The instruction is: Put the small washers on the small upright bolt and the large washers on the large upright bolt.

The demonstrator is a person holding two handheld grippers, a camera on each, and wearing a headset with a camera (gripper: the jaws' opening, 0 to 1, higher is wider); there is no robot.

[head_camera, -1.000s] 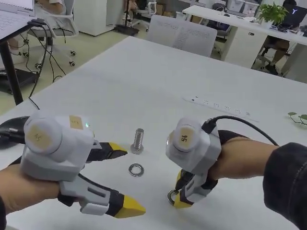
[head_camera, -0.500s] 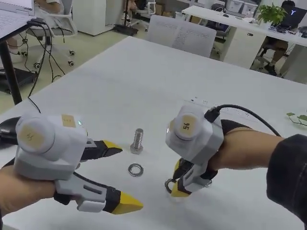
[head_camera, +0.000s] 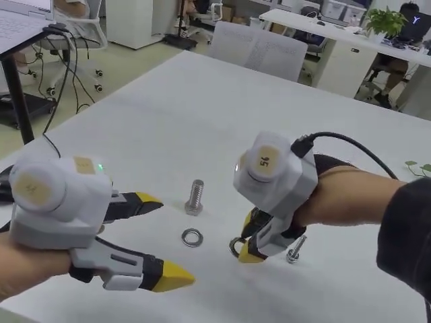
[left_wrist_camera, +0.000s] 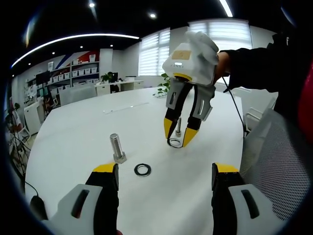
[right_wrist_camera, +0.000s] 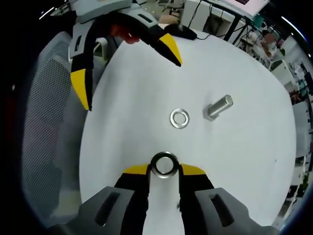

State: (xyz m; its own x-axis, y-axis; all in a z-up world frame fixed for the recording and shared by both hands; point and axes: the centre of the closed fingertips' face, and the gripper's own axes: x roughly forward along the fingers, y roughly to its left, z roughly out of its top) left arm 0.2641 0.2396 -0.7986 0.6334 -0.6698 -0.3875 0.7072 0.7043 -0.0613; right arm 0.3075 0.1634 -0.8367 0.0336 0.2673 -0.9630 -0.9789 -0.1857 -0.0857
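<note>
A large silver bolt (head_camera: 195,197) stands upright on the white table (head_camera: 202,114). A loose washer (head_camera: 192,237) lies flat just in front of it. My right gripper (head_camera: 244,250) hangs a little above the table, right of that washer, shut on another washer (head_camera: 236,246) held at its yellow tips. A small bolt (head_camera: 294,250) stands just behind it. My left gripper (head_camera: 161,237) is open at the near left, jaws wide and pointing toward the bolt. In the right gripper view the held washer (right_wrist_camera: 164,164) sits between the fingertips, with the loose washer (right_wrist_camera: 179,118) and the bolt (right_wrist_camera: 218,107) beyond.
A grey chair (head_camera: 256,47) stands at the table's far edge. A black cable (head_camera: 350,145) trails from my right gripper. The table's left edge drops off near a black object (head_camera: 5,176). Leaves (head_camera: 421,165) poke in at the far right.
My right gripper has risen off the table with the washer, uncovering the small bolt behind it. My left gripper has drifted slightly left.
</note>
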